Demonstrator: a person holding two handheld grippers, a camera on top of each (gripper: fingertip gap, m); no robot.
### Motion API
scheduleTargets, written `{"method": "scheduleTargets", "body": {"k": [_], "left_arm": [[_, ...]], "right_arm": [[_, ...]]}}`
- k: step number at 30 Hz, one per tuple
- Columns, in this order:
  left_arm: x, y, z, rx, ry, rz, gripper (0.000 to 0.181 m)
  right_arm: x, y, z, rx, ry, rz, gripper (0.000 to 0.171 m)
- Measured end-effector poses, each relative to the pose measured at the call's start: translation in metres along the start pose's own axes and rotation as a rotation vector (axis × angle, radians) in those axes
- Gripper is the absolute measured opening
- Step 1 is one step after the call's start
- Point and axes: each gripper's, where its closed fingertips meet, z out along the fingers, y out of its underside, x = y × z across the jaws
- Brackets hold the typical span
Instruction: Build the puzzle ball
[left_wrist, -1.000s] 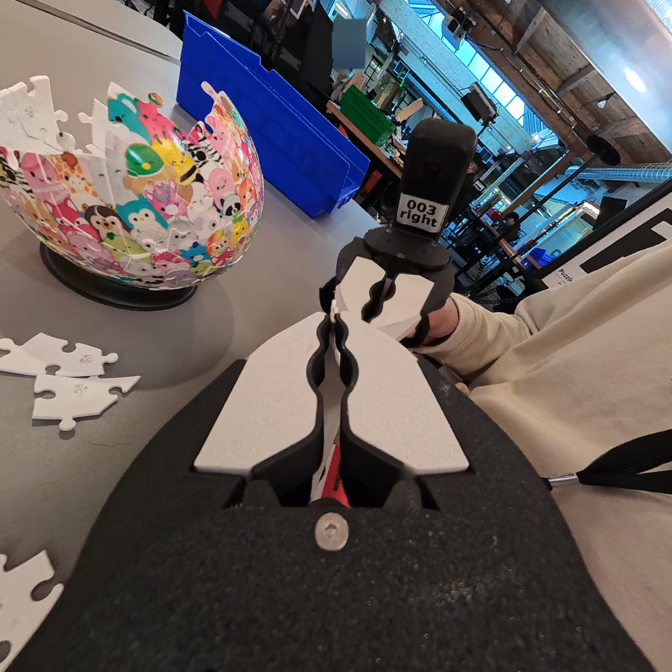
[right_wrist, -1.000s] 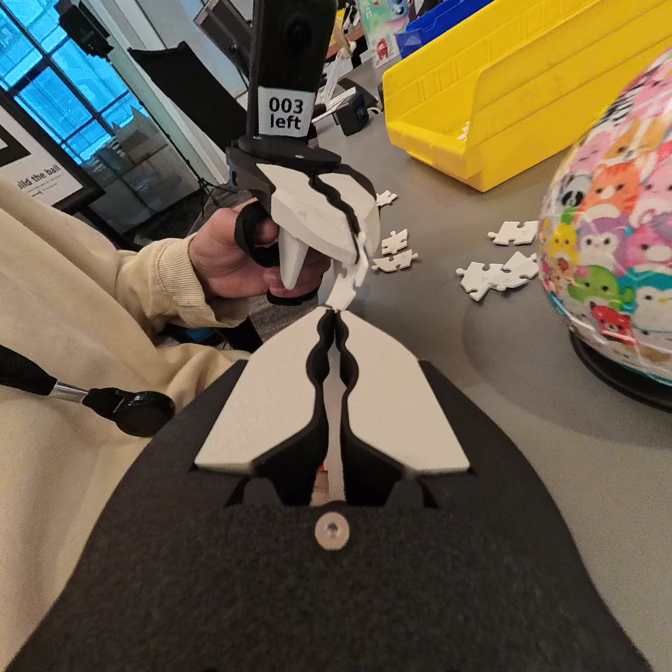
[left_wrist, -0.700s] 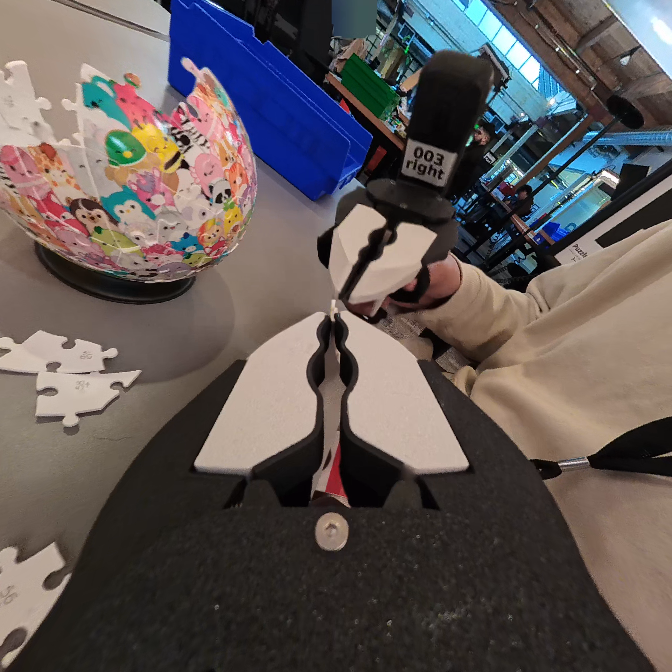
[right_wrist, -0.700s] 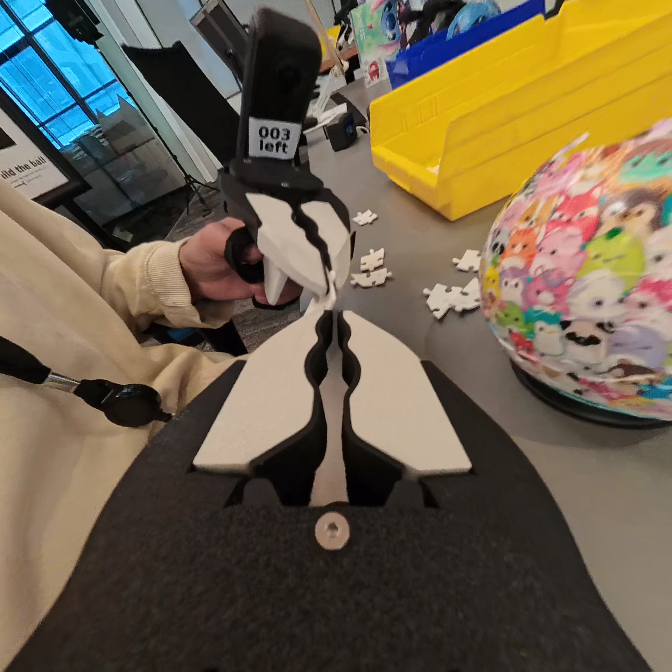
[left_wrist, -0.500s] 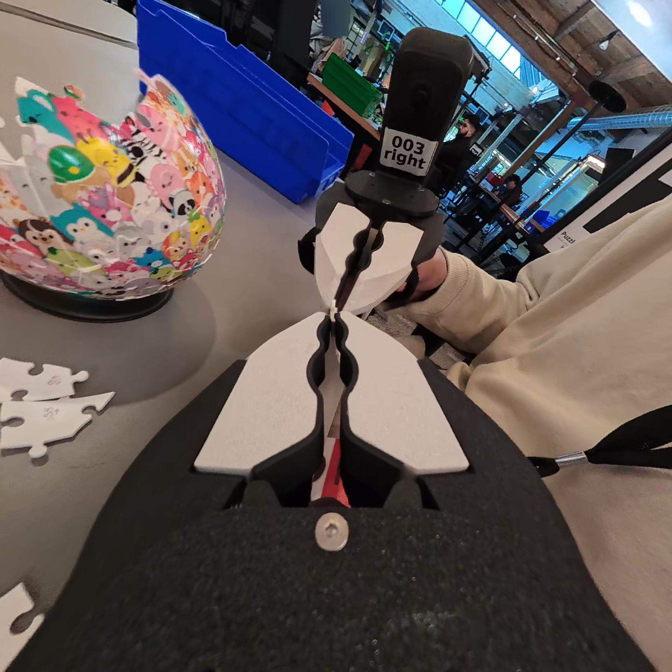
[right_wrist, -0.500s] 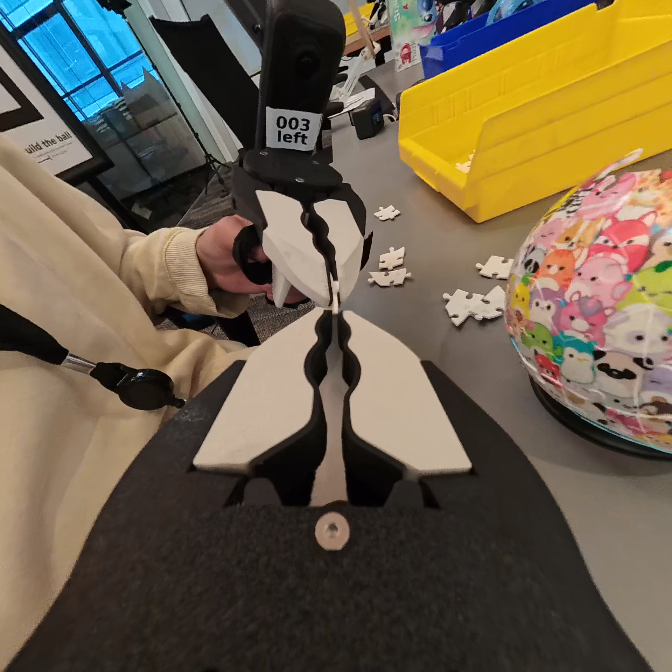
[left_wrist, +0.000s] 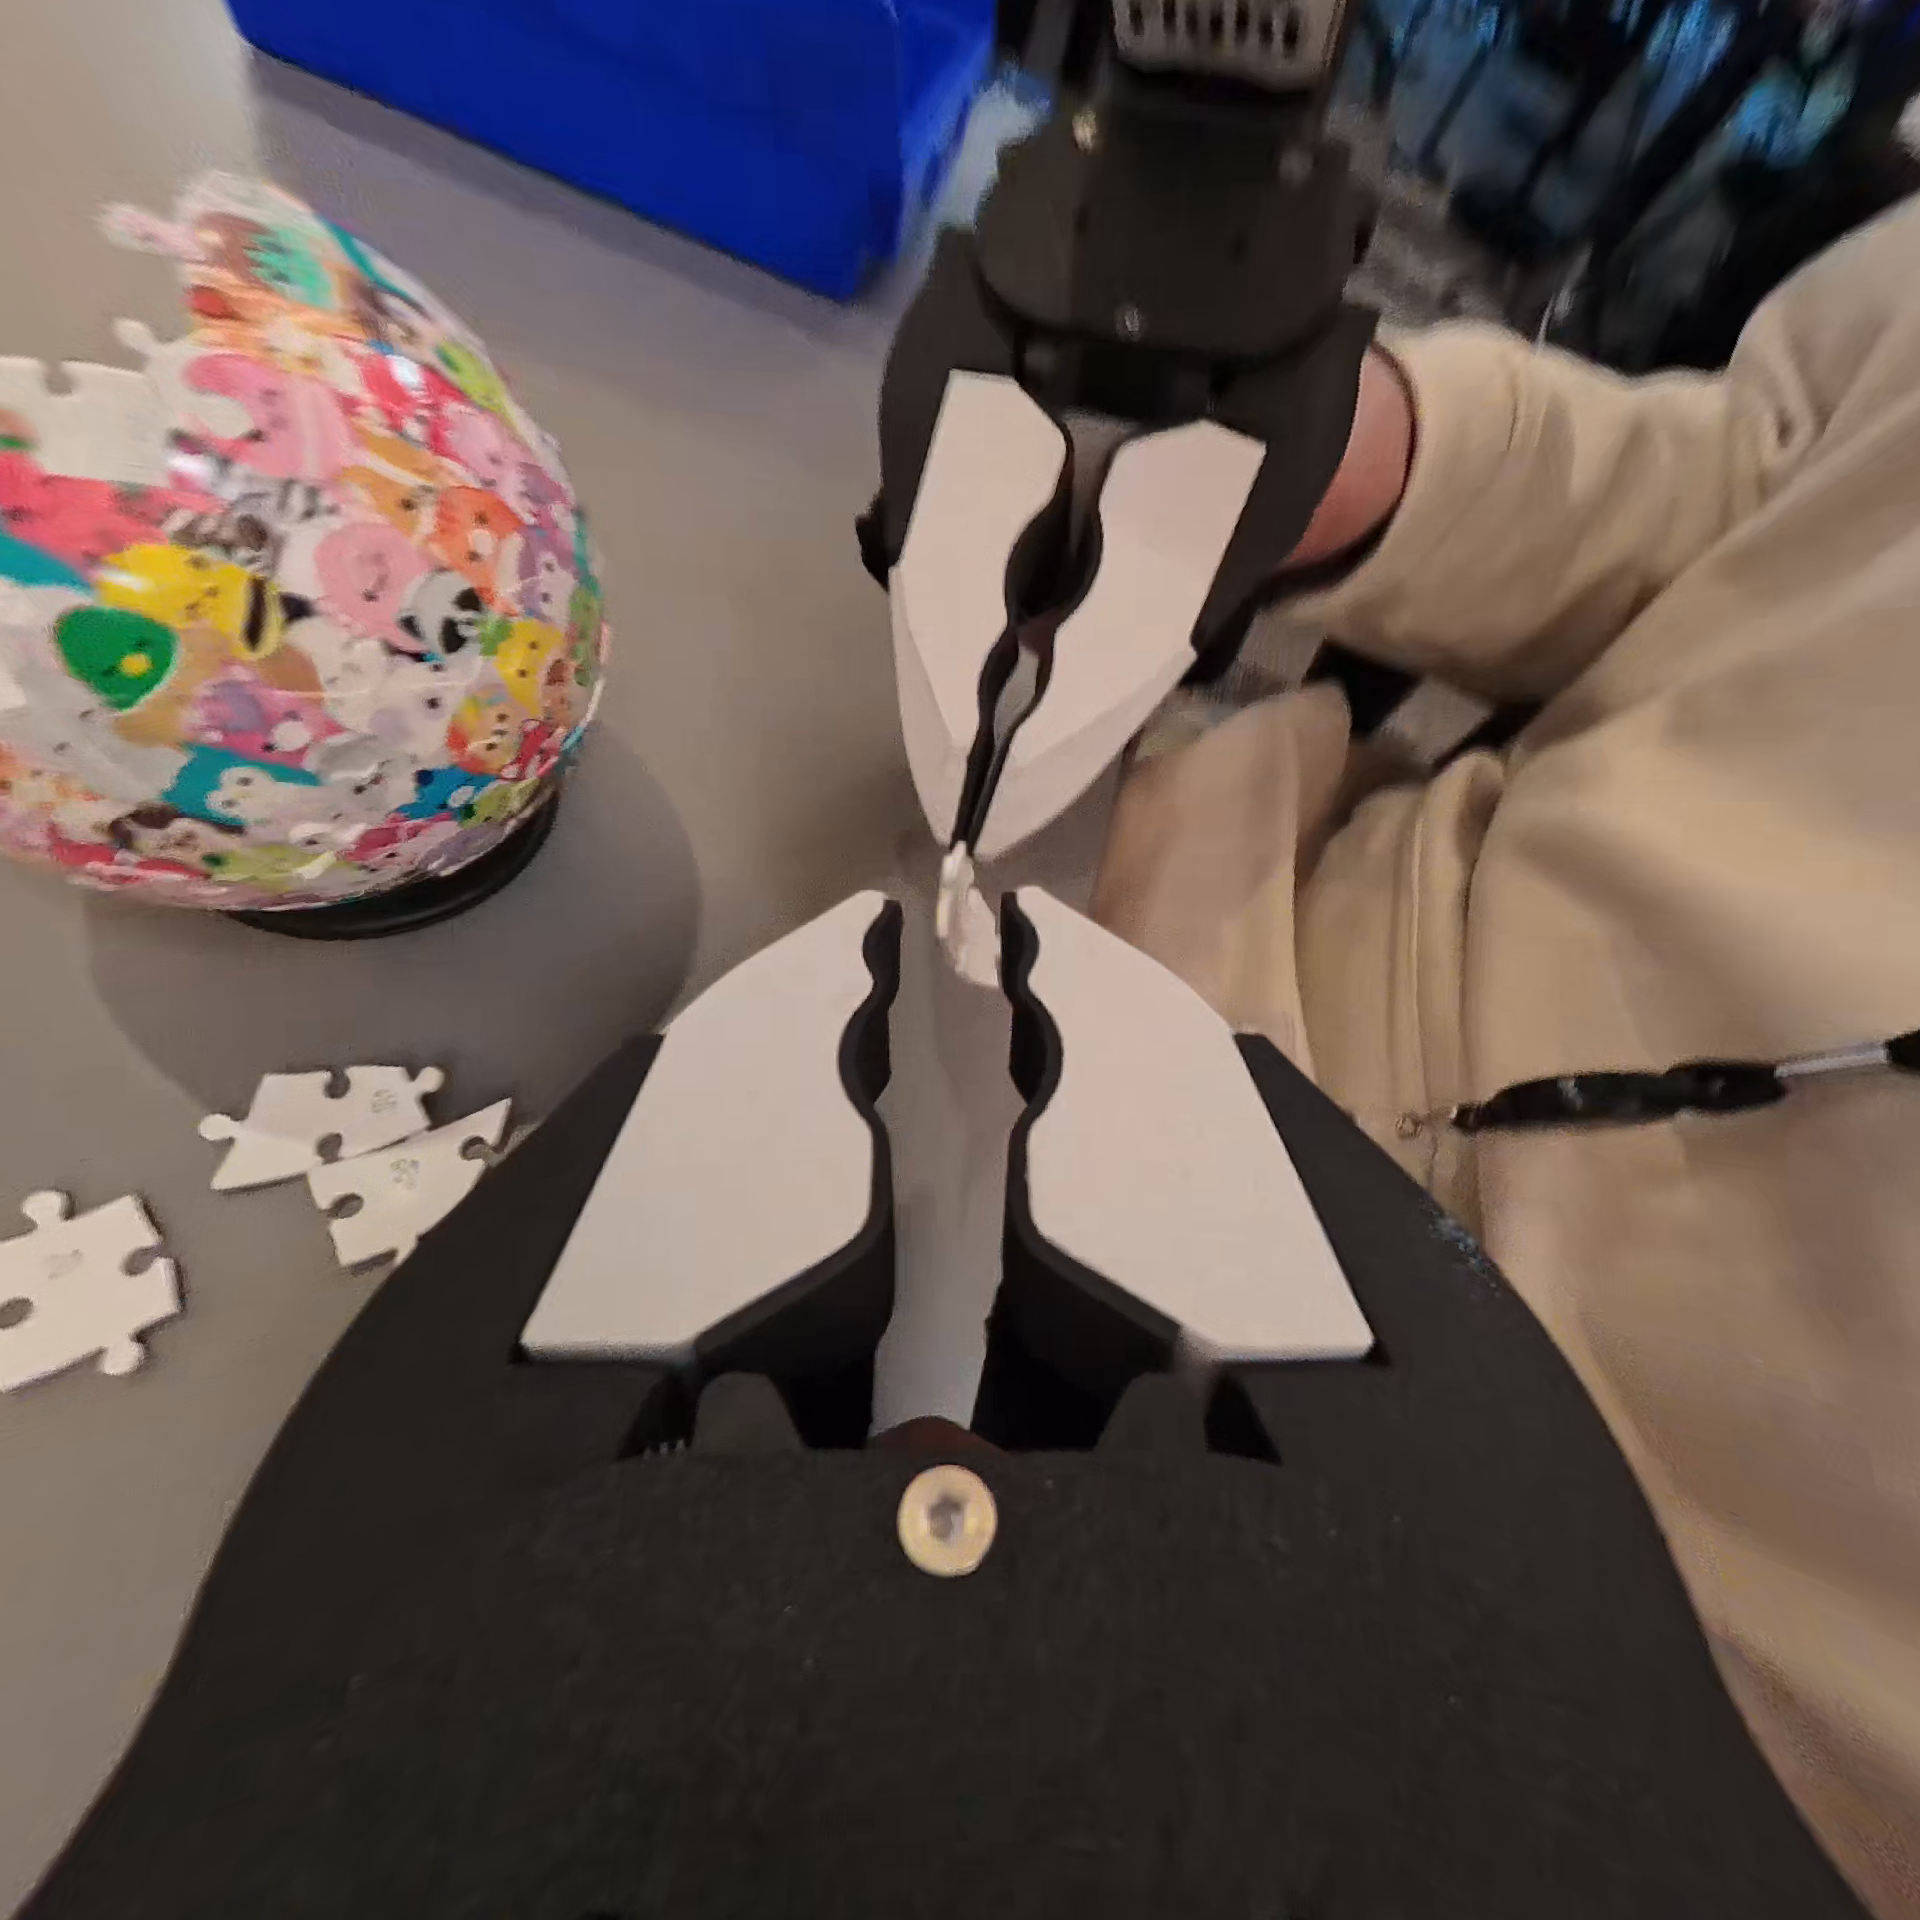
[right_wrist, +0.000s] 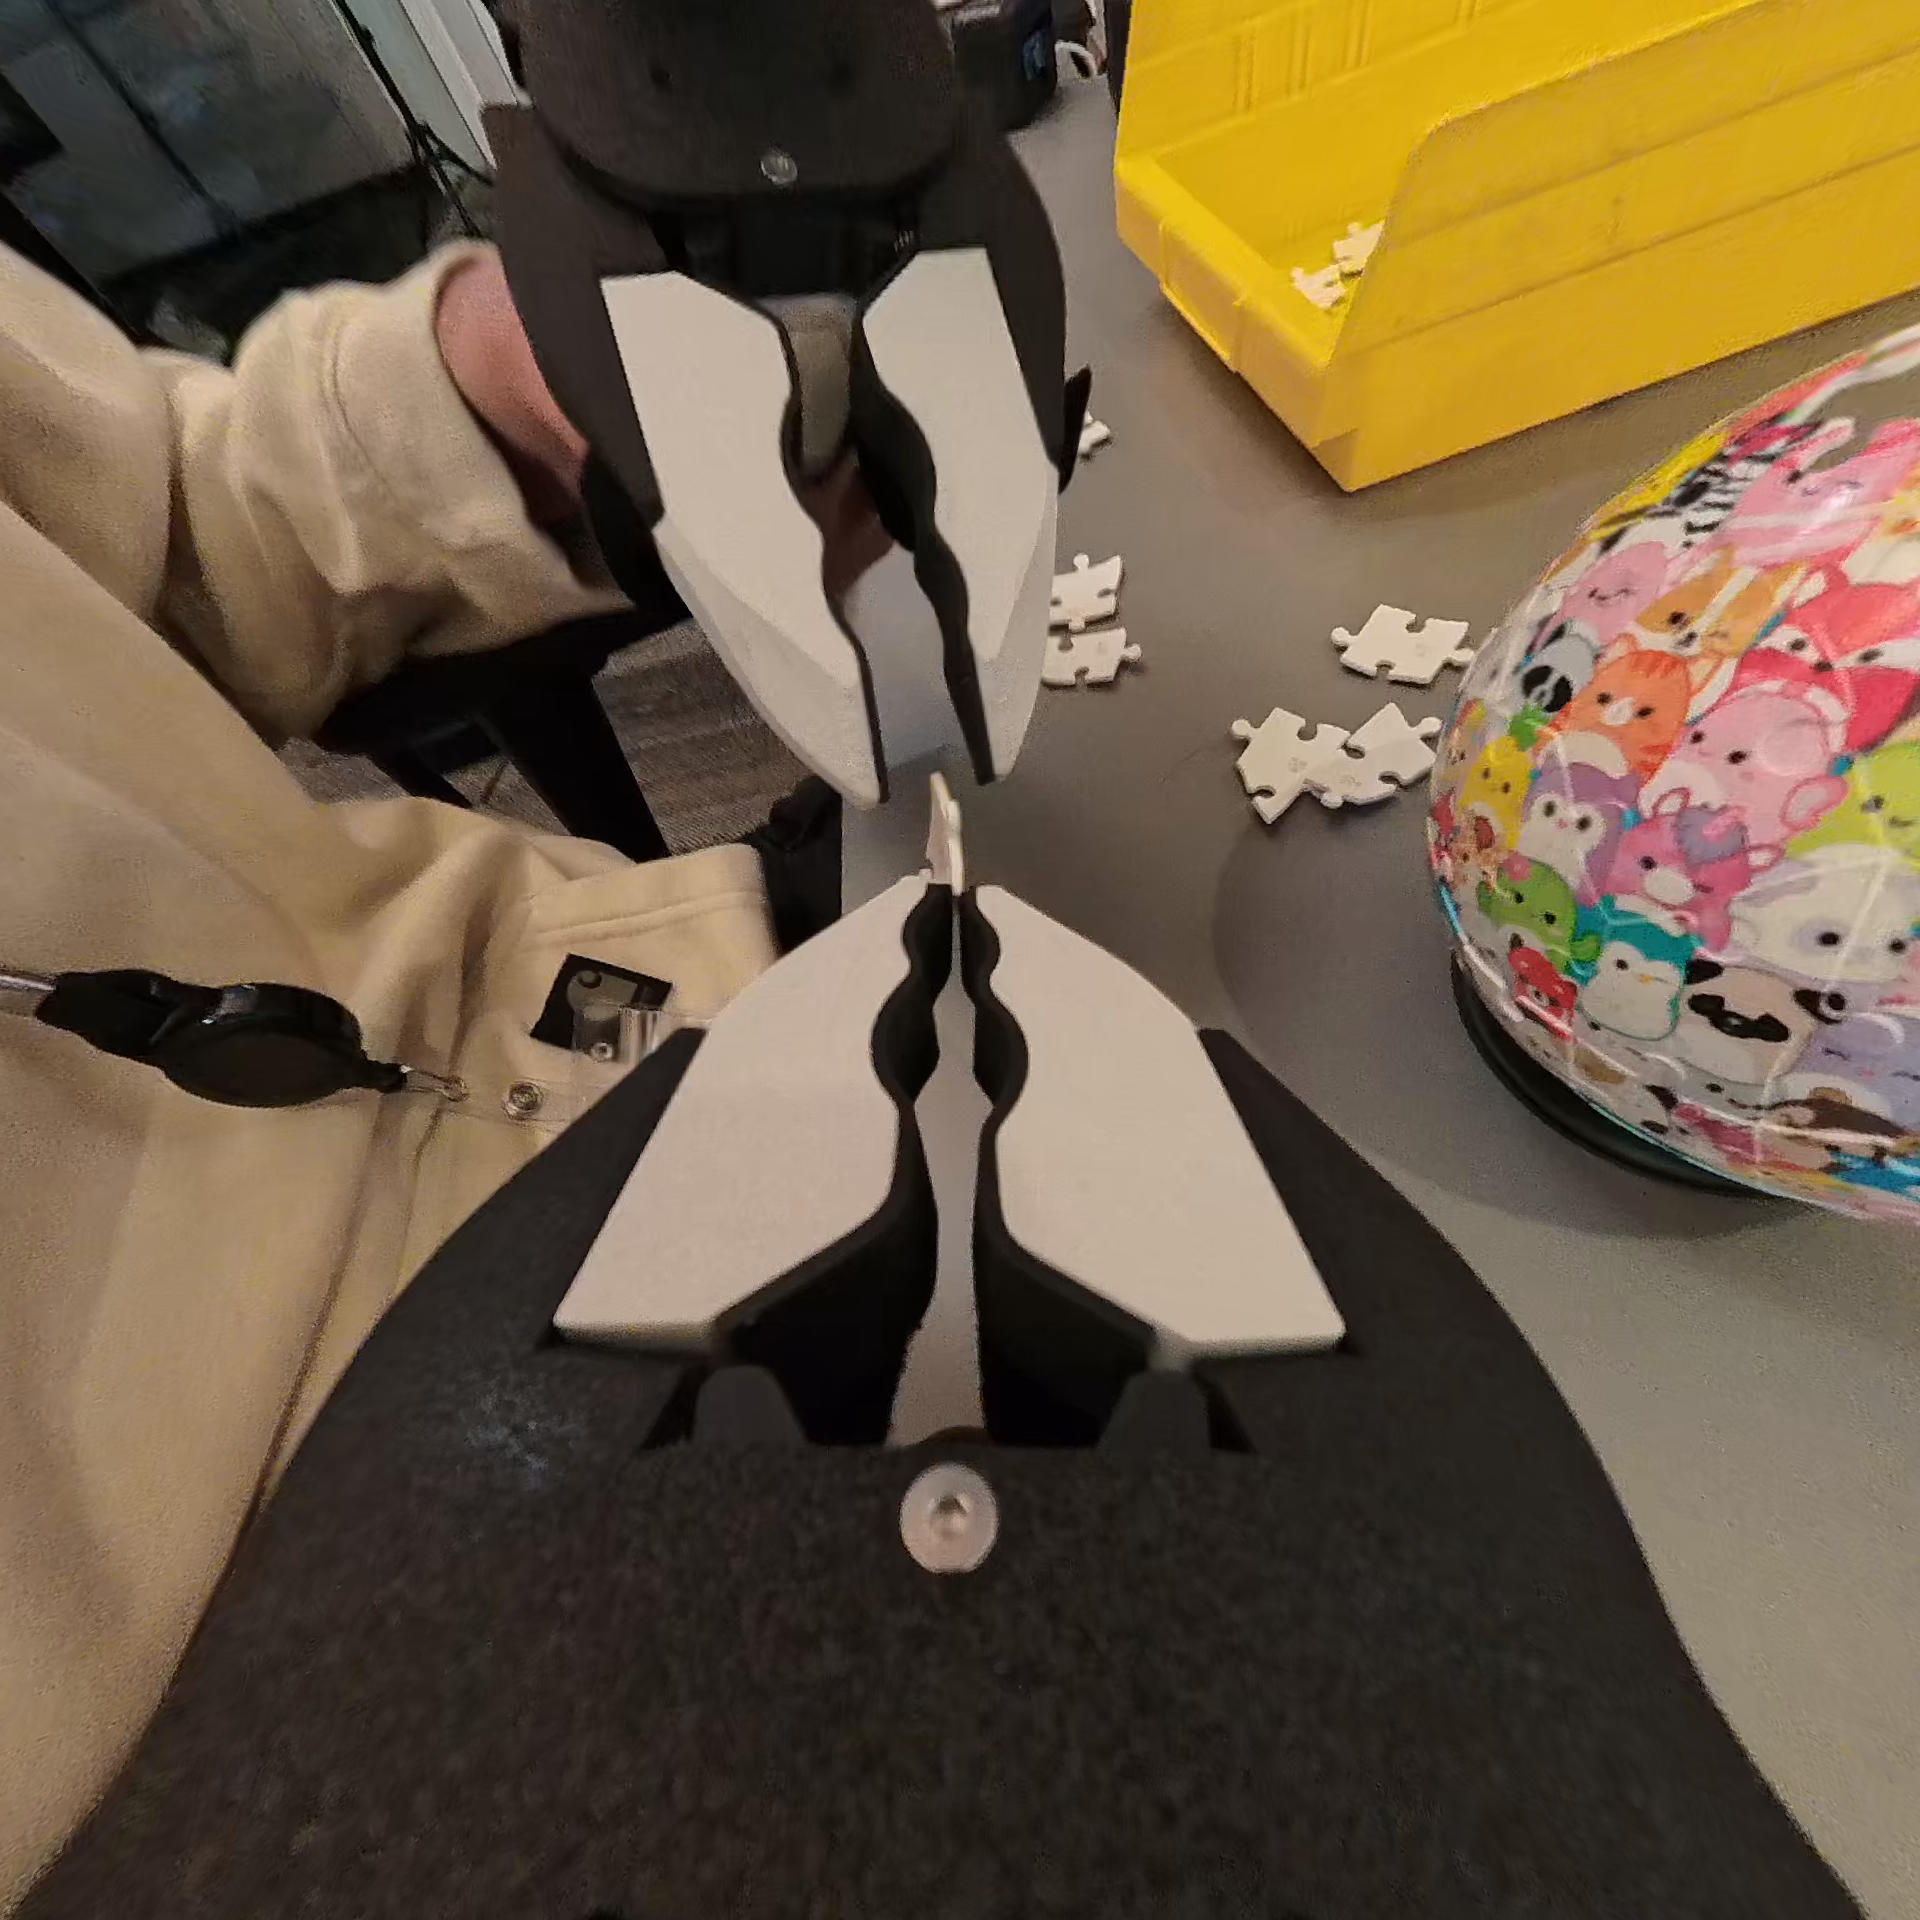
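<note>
Grippers meet tip to tip above a grey surface (right_wrist: 1558, 1403). The right gripper (right_wrist: 952, 902) has its fingers clamped on a white puzzle piece (right_wrist: 943, 836) standing edge-on, while the left gripper (left_wrist: 948, 920) faces it with fingers apart, the piece's free end lying between their tips. The half-built puzzle ball (right_wrist: 1714, 831), bright with cartoon animals, sits on a black stand well to the side, with loose white pieces (left_wrist: 353, 1143) scattered near it and a yellow bin (right_wrist: 1507, 229) beyond.
</note>
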Motion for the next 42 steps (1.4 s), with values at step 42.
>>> {"method": "scheduleTargets", "body": {"k": [42], "left_arm": [[-0.129,-0.145,-0.006,-0.198,-0.159,0.365,0.002]], "right_arm": [[0.118,-0.06,-0.119,0.276,0.449,-0.287,0.028]]}}
